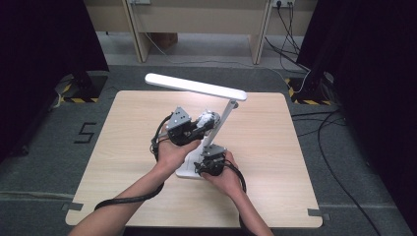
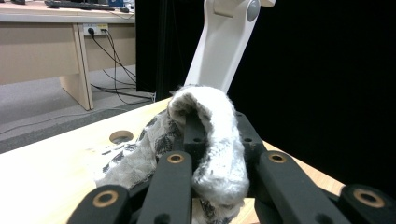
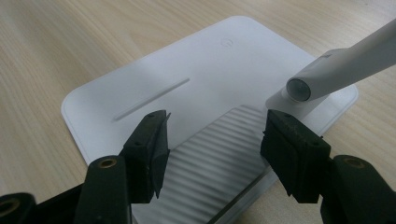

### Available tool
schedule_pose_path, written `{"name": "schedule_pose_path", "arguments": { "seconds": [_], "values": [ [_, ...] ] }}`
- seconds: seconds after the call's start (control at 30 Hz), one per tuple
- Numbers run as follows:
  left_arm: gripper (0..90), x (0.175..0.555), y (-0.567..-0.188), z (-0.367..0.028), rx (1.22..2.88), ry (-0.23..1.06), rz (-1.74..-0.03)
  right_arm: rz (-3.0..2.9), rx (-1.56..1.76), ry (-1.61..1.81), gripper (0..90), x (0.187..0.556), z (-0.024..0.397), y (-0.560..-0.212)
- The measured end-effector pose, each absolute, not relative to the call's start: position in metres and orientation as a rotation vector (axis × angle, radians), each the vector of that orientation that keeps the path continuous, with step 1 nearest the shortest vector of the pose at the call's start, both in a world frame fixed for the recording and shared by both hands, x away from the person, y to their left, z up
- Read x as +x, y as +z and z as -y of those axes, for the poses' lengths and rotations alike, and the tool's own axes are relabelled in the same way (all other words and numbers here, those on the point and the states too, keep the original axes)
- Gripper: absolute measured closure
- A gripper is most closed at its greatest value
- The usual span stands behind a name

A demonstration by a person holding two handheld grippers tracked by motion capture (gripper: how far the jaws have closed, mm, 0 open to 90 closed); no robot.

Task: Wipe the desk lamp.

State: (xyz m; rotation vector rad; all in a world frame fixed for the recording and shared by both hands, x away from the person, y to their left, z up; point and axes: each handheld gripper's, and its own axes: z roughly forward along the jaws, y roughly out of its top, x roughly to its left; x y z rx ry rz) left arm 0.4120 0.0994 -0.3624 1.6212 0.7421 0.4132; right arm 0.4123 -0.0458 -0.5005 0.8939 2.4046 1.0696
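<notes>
Nearest the person, the right gripper [image 1: 212,164] hovers low over the flat white rectangular base [image 3: 187,88] of a white plastic desk lamp; its two black jaws stand apart with nothing between the pads, and the right gripper view shows the ribbed patch of the base beneath them. The right hand [image 1: 227,176] wraps the gripper body from behind, its cable trailing back along the forearm.

Just beyond, the left hand [image 1: 173,152] holds the left gripper [image 1: 205,119] higher up, pointed toward the slanted white lamp arm [image 1: 222,123]. Its jaws are nearly closed and clamp a crumpled white-and-grey patterned cloth [image 2: 210,140], which bulges up over the jaw tips and hangs down on one side in the left gripper view. The cloth sits right at the lamp arm; whether it touches the arm I cannot tell.

The lamp arm rises from a round hinge [image 3: 299,88] at the far right corner of the base and leans away to the long white bar-shaped lamp head [image 1: 195,86], which lies nearly level above the far half of the light wooden table [image 1: 128,128].

Past the table lies grey floor with black cables [image 1: 290,29] and pale wooden desk legs [image 1: 140,34].
</notes>
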Motion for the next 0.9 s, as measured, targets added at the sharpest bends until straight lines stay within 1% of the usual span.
{"name": "schedule_pose_path", "arguments": {
  "seconds": [0.9],
  "values": [
    [79.2,0.418,-0.385,-0.1,1.66,0.351,-0.796,-2.407,0.897,1.069,41.0,0.412,0.046,-0.5]
  ]
}}
